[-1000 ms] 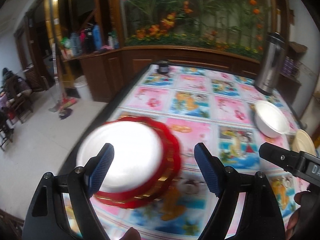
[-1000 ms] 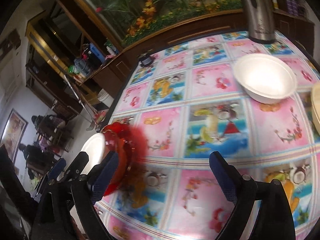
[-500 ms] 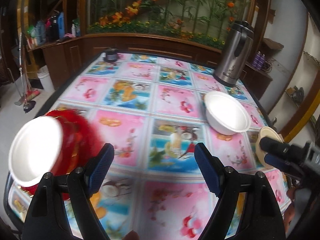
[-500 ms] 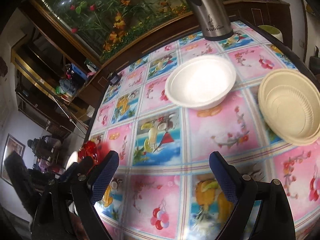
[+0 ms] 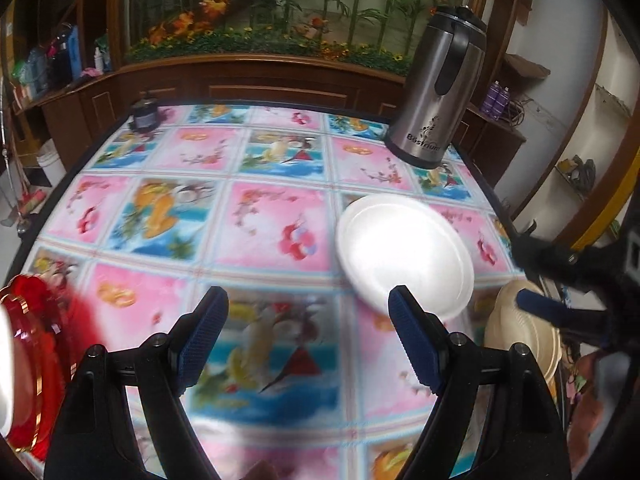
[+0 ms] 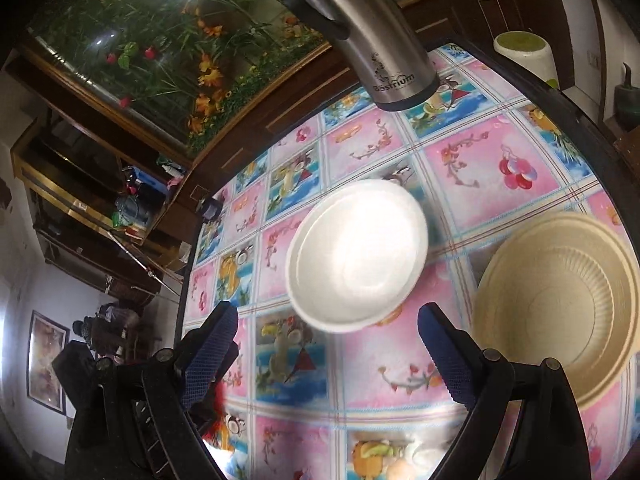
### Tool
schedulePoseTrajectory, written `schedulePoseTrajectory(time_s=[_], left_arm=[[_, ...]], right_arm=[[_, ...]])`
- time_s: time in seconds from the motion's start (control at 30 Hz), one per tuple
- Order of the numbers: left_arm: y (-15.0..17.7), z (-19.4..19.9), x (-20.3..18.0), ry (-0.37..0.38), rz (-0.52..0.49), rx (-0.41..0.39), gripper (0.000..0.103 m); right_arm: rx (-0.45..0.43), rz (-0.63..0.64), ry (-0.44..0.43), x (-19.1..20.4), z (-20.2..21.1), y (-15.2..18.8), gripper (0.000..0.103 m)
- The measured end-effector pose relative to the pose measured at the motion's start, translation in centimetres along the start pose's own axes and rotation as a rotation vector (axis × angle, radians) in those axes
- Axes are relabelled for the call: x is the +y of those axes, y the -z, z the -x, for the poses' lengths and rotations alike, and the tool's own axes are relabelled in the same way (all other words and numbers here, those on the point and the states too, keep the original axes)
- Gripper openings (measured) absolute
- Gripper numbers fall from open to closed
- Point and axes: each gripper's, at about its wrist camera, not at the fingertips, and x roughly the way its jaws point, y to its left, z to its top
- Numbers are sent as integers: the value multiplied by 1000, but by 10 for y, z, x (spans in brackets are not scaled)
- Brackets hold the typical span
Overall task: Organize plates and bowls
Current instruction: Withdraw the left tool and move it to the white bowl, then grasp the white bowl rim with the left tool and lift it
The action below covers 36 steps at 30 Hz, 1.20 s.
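Two grippers are hanging over the bench (image 5: 280,224) with jaws released and nothing between them: the left gripper (image 5: 308,336) and the right gripper (image 6: 328,354). Both are facing the white bowl (image 6: 356,254), sitting at twelve o'clock of the right jaws, so the reach for it is probably under way; next comes closing on its rim. Beige bowls (image 6: 560,308) are nesting at three o'clock. Only the left view is showing the red plate (image 5: 36,344) at nine o'clock.

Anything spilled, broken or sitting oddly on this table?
Nothing stands out. The white bowl, beige bowls and steel flask all sit upright on the tablecloth; no spills or damage visible.
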Motion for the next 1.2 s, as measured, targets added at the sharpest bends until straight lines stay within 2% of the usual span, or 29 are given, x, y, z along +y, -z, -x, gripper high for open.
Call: schedulePoseTrajectory(time_s=[0.13,0.43,0.57,0.63,0.67,0.7,0.77,0.8,0.83,0.9,0.93,1.07,1.2], left_arm=[[-10,-21,-10,0,5,10,82],[-25,-58,-28,-6,8,35,82],[-24,-70,-33,-20,0,51,79],[-23,-74,-33,-27,-5,60,77],[-23,-77,-34,-30,-6,66,75],[-22,-79,-34,-37,-9,71,67],[-20,-85,-35,-57,-23,89,57],[-19,-87,-36,-72,-34,95,45],[-17,-91,-37,-89,-51,106,38],[-13,-98,-36,-101,-66,132,17],[-11,-101,-36,-87,-71,141,14],[-7,-95,-39,-94,-98,125,13],[-4,-87,-32,-92,-88,123,13]], right_arm=[[17,-5,34,-10,-16,-15,88],[72,-39,108,-35,-47,-35,70],[99,-34,147,-40,-57,-38,54],[103,-32,162,-41,-62,-39,51],[109,-32,170,-41,-65,-39,50],[113,-32,175,-42,-67,-39,50],[119,-28,192,-43,-71,-38,46],[121,-29,199,-43,-72,-37,41],[126,-30,207,-44,-75,-36,38],[134,-28,224,-45,-78,-35,24],[138,-28,227,-46,-80,-34,21],[138,-23,218,-42,-82,-30,9],[129,-16,206,-37,-77,-24,9]])
